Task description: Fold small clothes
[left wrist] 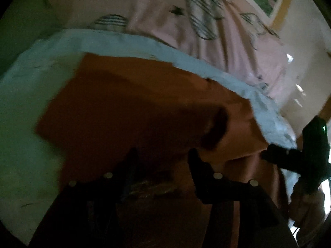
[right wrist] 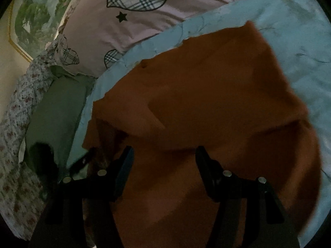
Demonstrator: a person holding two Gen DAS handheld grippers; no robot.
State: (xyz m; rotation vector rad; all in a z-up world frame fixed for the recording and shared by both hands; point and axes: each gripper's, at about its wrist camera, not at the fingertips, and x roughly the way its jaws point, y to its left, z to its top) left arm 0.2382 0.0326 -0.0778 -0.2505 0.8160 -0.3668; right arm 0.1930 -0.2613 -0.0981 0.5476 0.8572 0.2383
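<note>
Right wrist: green garment (right wrist: pixel 55 113) beside orange cloth (right wrist: pixel 206 103)

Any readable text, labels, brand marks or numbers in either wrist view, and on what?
None. The pink bedding carries only plaid hearts and a star, no words. The orange garment and the pale blue sheet show no lettering. Left view is blurred.

Dim room, framed picture (right wrist: pixel 31 20), cream wall (right wrist: pixel 8 66)
</note>
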